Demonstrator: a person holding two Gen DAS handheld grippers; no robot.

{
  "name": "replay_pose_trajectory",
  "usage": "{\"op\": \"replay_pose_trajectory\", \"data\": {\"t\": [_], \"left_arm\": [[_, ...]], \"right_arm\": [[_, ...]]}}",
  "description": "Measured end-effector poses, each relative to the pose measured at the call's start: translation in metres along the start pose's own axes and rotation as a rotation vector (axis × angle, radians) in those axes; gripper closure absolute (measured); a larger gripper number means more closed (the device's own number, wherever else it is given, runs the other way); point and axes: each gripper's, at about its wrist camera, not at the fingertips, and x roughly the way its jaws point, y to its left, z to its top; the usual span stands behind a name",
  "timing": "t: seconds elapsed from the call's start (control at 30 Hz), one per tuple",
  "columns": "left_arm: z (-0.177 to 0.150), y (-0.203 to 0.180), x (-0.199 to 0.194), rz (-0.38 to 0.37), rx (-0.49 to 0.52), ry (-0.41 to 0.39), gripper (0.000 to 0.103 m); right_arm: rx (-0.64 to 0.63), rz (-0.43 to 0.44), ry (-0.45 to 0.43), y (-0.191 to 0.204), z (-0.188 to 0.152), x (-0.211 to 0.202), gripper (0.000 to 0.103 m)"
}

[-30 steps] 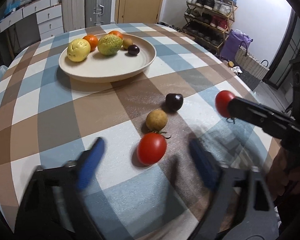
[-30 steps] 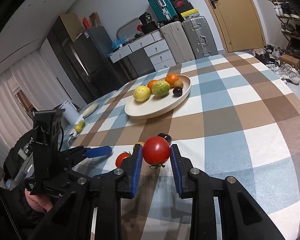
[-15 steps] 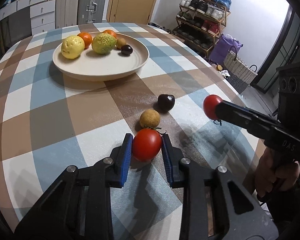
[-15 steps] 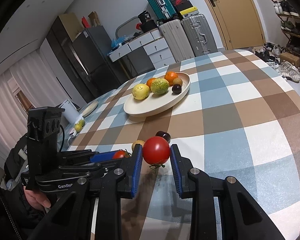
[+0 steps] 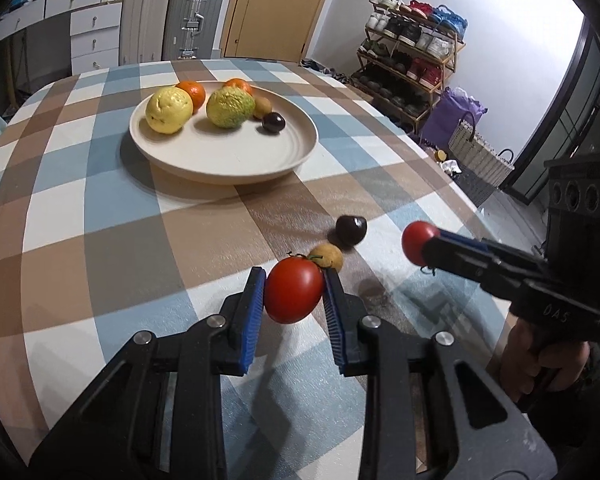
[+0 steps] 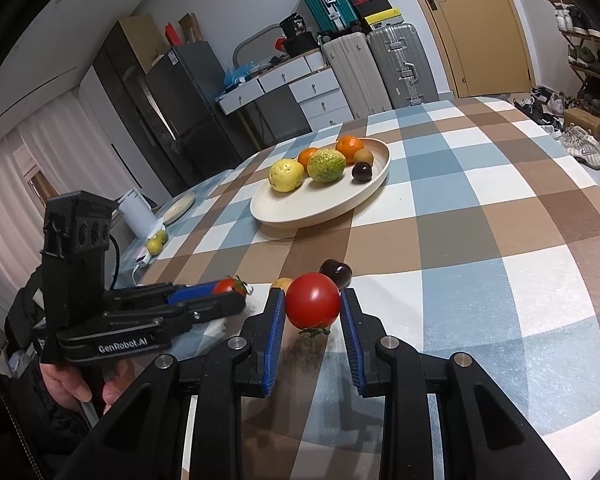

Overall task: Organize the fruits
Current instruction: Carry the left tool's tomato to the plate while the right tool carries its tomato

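Checked tablecloth, suitcases behind; left gripper, right gripper each clamping 1 tomato.

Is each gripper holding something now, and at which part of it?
Yes. The left gripper holds a tomato by its two sides, between the blue pads. The right gripper holds another tomato the same way, stem downward.

Red tomato; cream plate; blue-brown-white checked tablecloth.
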Motion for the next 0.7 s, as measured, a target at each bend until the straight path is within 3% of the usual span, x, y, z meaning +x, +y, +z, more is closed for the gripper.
{"op": "replay_pose_trajectory", "data": {"t": [0.23,0.7], "left_arm": [[0.024,0.01,-0.008,0.002,0.002,-0.043,0.077],[0.083,0.042,0.004,0.042,-0.028,-0.093,0.077]], "right_arm": [[0.027,0.028,0.008,-0.005,0.013,0.009,0.074],[-0.014,0.071,0.016,0.003,0.08,0.045,0.074]]}}
